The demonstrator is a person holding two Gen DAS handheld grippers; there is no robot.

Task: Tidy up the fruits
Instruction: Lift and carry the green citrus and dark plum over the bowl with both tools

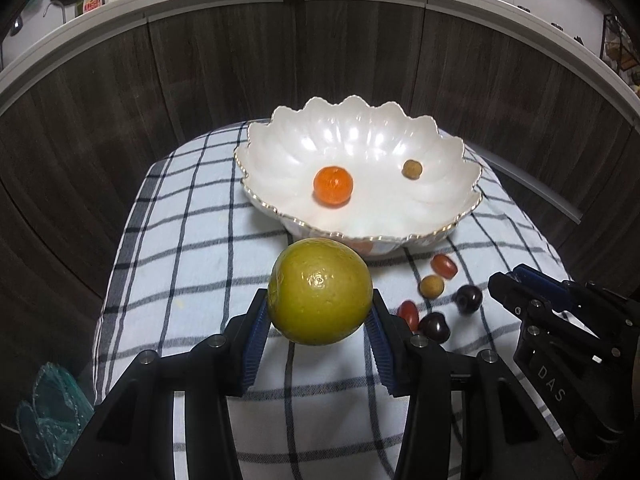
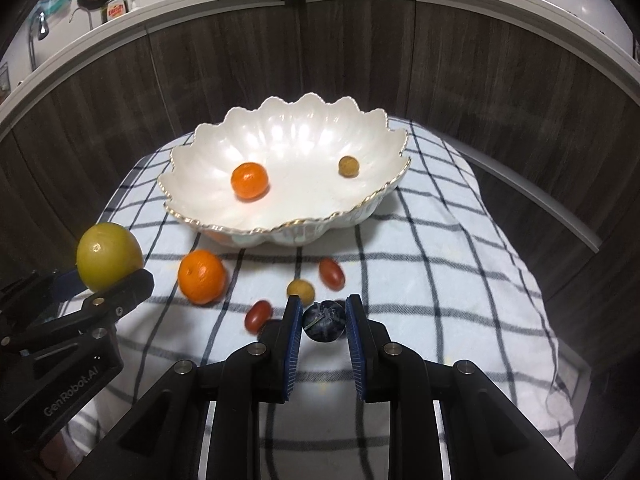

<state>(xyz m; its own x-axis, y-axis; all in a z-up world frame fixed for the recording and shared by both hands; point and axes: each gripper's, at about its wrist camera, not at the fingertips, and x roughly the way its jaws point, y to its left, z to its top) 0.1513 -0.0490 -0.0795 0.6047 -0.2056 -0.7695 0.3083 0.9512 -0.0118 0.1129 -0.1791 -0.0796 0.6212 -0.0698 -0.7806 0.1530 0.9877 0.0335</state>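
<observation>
My left gripper (image 1: 320, 314) is shut on a large yellow-green citrus (image 1: 320, 292), held above the checked cloth just in front of the white scalloped bowl (image 1: 360, 237). In the right wrist view the same citrus (image 2: 109, 255) shows at the far left. My right gripper (image 2: 324, 314) is shut on a small dark round fruit (image 2: 324, 322), lifted off the cloth. Inside the bowl (image 2: 280, 232) lie a small orange (image 2: 249, 181) and a little tan fruit (image 2: 348, 166). Another orange (image 2: 201, 277), red grape tomatoes (image 2: 331, 273), a tan fruit (image 2: 301, 289) and two dark fruits (image 1: 468, 298) rest on the cloth.
The checked cloth (image 2: 440, 280) covers a small rounded surface with drop-offs on every side. A dark wood-panelled counter front (image 1: 200, 80) curves close behind the bowl. A teal glass object (image 1: 52, 412) sits low at the left. The right gripper (image 1: 508, 276) hangs beside the loose fruits.
</observation>
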